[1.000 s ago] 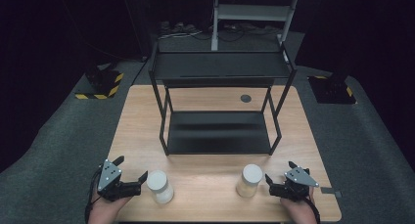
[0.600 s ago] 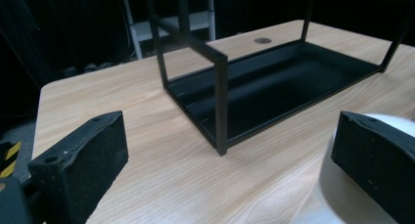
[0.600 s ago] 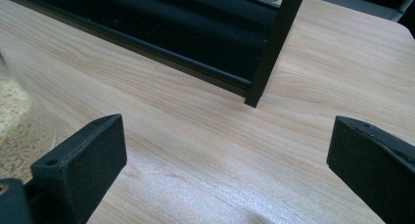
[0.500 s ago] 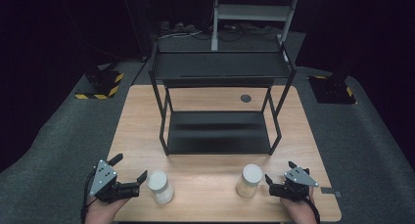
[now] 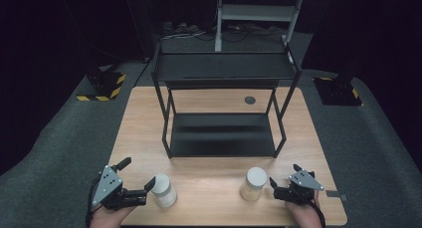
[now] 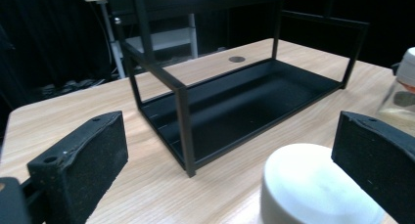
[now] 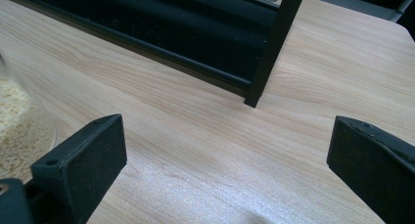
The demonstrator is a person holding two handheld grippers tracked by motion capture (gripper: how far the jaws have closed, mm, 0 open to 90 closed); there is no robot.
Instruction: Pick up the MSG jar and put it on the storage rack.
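3 cameras, 1 overhead and 2 low at the near edge.

The high view looked forward and down over the whole worktop (image 5: 214, 193). The left gripper view sat close above the wood, facing the black rack (image 6: 235, 97) and a white jar lid (image 6: 313, 185). The right gripper view, nearer still, faced that rack's corner post (image 7: 274, 48); all 3 shared the rack.

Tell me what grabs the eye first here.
The black rack, two shelves, both bare, stands mid-table. In front of it stand two white-lidded jars: the left jar beside the open left gripper, the right jar just off the open right gripper. Neither is gripped.
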